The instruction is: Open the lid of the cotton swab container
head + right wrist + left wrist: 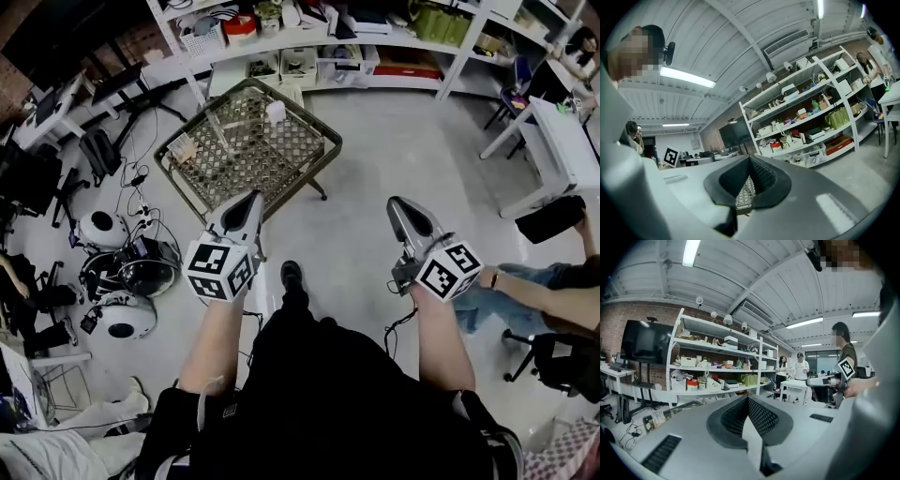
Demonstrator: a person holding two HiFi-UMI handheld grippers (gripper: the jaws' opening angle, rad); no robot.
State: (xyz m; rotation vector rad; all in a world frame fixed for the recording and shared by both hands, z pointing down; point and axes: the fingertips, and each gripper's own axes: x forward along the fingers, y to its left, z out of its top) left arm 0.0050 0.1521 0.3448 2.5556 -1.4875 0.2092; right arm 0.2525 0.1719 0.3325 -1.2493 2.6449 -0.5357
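1. The thing to open: I think the cotton swab container is the small pale boxy item standing near the far edge of the low metal-framed worktop with the woven lattice top. It's too small in the head view to be sure, and I can't make out the lid at all. There are a couple of other clear bits on the same worktop, so take that ID with a pinch of salt.

2. Progress: basically nothing done yet, as far as I can judge. Nothing is touching the container, and both tools are well apart from it, out over the grey concrete floor on the near side of the worktop. Everything's left: reach in, steady the body, get the lid up.

3. Left tool: jaws pressed together, nothing between them, pointing towards the worktop's near corner.

4. Right tool: same deal, jaws closed and empty, further off to the side.

5. Both will need to spread before any grab happens.

6. Further out: white shelving unit full of boxes along the back wall.
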